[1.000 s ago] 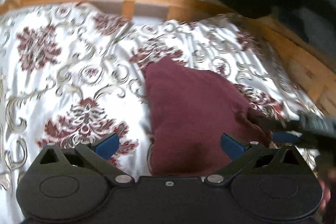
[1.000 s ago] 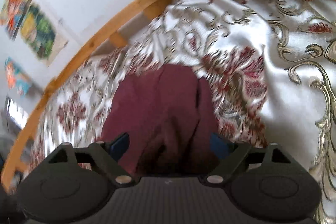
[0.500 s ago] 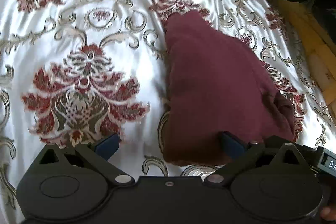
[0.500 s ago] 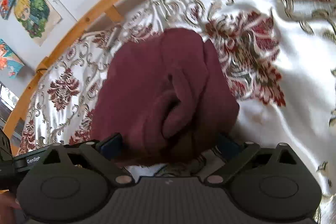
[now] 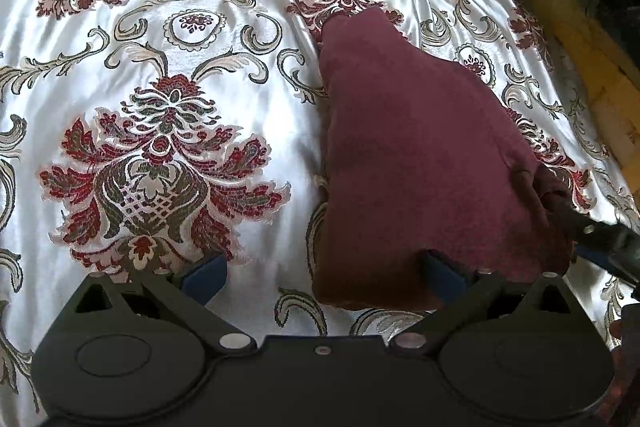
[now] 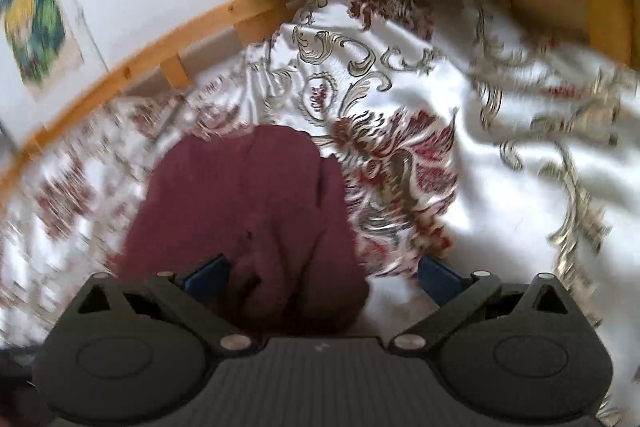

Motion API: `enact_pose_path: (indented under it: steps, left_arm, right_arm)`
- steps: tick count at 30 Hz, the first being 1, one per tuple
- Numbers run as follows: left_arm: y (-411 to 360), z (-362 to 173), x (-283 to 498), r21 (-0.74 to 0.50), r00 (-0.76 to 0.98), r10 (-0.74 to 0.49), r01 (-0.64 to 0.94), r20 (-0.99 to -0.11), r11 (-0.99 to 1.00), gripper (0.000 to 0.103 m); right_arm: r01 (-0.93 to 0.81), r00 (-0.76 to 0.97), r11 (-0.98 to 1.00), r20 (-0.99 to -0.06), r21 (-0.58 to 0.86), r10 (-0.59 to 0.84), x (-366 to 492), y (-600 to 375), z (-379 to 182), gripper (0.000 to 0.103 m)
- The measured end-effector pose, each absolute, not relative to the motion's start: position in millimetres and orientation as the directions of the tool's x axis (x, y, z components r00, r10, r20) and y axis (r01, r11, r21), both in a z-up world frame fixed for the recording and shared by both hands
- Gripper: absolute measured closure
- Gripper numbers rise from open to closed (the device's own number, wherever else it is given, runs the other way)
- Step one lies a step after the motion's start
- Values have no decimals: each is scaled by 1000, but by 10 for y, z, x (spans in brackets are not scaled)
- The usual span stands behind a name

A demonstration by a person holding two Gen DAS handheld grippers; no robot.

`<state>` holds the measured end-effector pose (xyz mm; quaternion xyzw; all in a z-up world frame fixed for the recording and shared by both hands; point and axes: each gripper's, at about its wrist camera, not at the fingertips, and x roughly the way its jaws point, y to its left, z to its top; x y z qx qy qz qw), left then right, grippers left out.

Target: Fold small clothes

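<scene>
My right gripper (image 6: pixel 322 273) is opening, its jaws wide and clear of the maroon garment (image 6: pixel 248 211) on the bed (image 5: pixel 160 27), toward one o'clock from my released left gripper (image 5: pixel 322 273), ready for folding.

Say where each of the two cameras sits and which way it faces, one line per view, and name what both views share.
Left wrist: sits on the left gripper, looks down along its open fingers at the maroon garment on the floral bedspread; the right gripper enters at right.
Right wrist: sits on the right gripper, jaws opening, garment's bunched end between them, facing the wooden bed frame and wall pictures.
Shared: garment, bedspread, bed frame.
</scene>
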<state>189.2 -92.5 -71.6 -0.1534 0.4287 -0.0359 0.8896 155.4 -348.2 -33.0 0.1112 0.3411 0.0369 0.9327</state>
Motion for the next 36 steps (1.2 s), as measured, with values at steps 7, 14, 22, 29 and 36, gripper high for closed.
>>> enact_pose_path:
  steps: [7, 14, 22, 29, 36]
  left_arm:
    - [-952, -757, 1871, -288, 629, -199, -42, -751, 957, 1]
    - [-926, -782, 1877, -290, 630, -209, -28, -748, 957, 1]
    - [-1003, -803, 1845, -245, 655, -177, -13, -735, 969, 1]
    - [-1003, -815, 1842, -249, 651, -185, -8, -736, 968, 1]
    - [-953, -726, 1904, -251, 628, -217, 35, -747, 967, 1]
  right_arm:
    - [-50, 721, 996, -693, -74, -15, 1572, -3256, -515, 0]
    - [-62, 765, 969, -612, 238, 199, 1491, -3632, -279, 0]
    - [-21, 831, 960, -530, 279, 172, 1913, -3624, -462, 1]
    - [-19, 789, 998, -612, 64, 54, 1918, -3449, -633, 8]
    - [13, 781, 997, -624, 77, 38, 1805, -3450, -612, 11]
